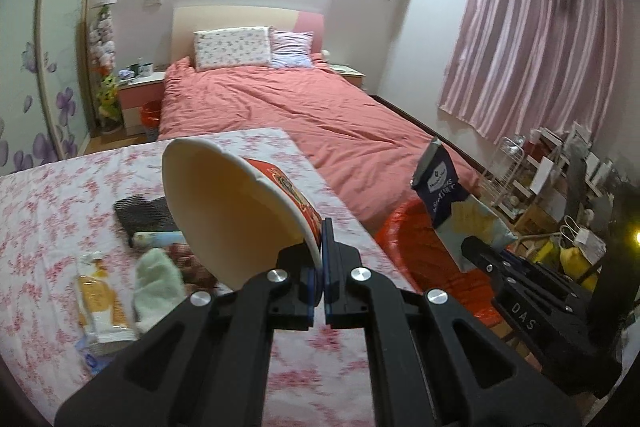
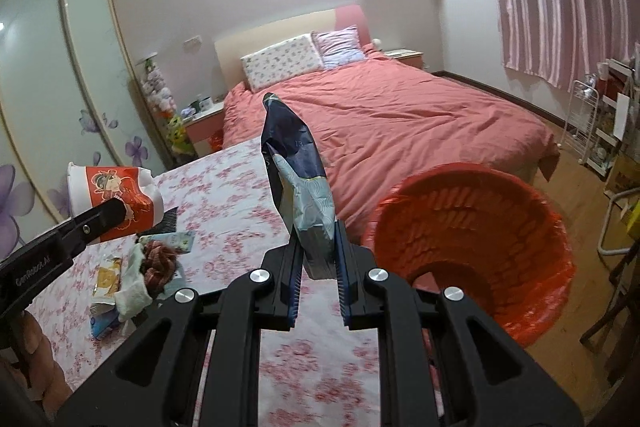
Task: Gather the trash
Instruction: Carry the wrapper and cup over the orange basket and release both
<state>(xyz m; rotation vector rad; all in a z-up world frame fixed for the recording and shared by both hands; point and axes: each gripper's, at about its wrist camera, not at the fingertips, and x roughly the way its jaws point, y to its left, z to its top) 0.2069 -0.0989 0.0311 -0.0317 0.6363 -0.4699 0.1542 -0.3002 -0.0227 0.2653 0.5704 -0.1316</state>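
Two grippers each carry trash above the floral-clothed table (image 2: 224,199): the left gripper (image 1: 320,259) has its jaws clenched on the rim of an instant-noodle cup (image 1: 236,211), the right gripper (image 2: 318,259) grasps a dark-blue snack bag (image 2: 298,179), just beside the red-lined trash bin (image 2: 472,243).

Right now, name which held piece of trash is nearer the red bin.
The dark blue snack bag in the right gripper; the noodle cup hangs over the table.
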